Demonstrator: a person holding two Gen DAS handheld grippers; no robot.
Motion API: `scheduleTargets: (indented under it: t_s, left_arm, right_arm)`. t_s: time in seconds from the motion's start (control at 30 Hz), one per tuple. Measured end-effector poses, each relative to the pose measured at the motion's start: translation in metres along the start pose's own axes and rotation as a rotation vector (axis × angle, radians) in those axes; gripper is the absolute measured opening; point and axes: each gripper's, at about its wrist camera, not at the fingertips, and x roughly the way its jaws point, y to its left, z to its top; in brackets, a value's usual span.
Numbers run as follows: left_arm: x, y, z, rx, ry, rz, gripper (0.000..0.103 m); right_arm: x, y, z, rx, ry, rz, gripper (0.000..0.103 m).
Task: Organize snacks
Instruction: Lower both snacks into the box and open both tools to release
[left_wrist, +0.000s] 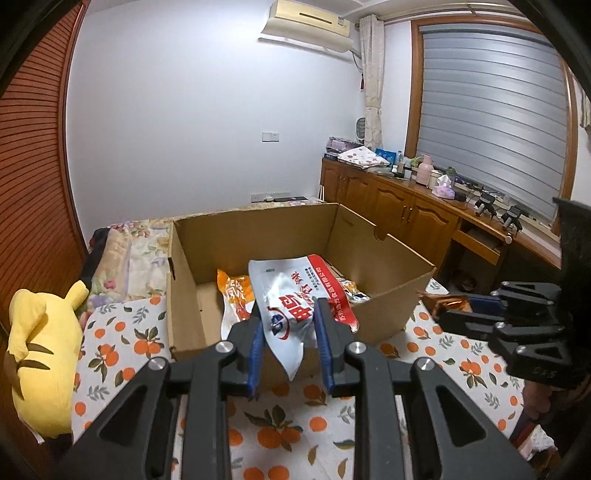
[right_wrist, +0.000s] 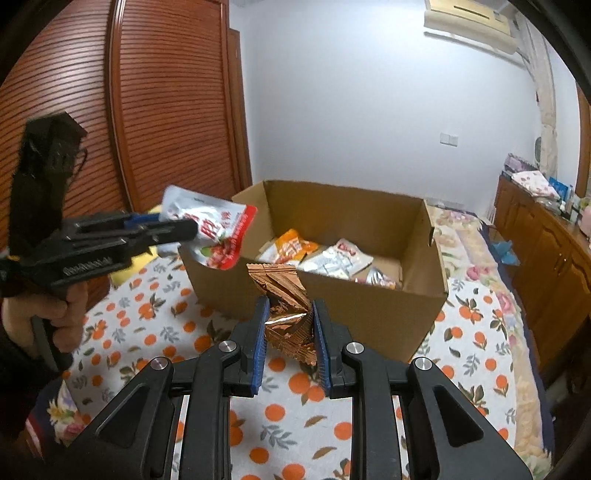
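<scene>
My left tongs (left_wrist: 289, 325) are clamped on a white-and-red plastic snack pouch (left_wrist: 295, 295) with red printed lettering, which hangs in the air just short of the near wall of the open brown cardboard box (left_wrist: 388, 251). From the right wrist view the same pouch (right_wrist: 214, 229) sticks out over the box's left corner, its lower end drooping beside the rim. My right tongs (right_wrist: 290, 328) are clamped on a crumpled copper-coloured foil packet (right_wrist: 286, 295), held above the bedspread in front of the box's near wall (right_wrist: 332, 306), so that wall stands between the packet and the inside.

Inside the box I see an orange snack bag (right_wrist: 291, 245) lying flat on the floor, with a silvery-white packet (right_wrist: 336, 260) beside it and another small one near the right wall.

The box sits on a bed covered with a white bedspread printed with oranges and leaves (left_wrist: 280, 424). A yellow plush toy (left_wrist: 40, 362) lies on the bed's left edge, well apart from the box. A hand (right_wrist: 55, 314) grips the left tool's handle. To the right runs a wooden cabinet (left_wrist: 406, 206) crowded with small items beneath a window with a grey blind (left_wrist: 491, 110)
</scene>
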Motion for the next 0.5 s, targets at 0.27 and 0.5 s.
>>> scheduleTargets:
  t_s: [0.27, 0.5]
  left_arm:
    - [0.031, 0.012, 0.01, -0.025, 0.039, 0.007, 0.023]
    - [0.045, 0.018, 0.02, -0.03, 0.054, 0.023, 0.023]
  right_arm:
    - [0.01, -0.001, 0.026, 0.008, -0.015, 0.009, 0.021]
    - [0.033, 0.0, 0.043, 0.004, 0.002, 0.005, 0.021]
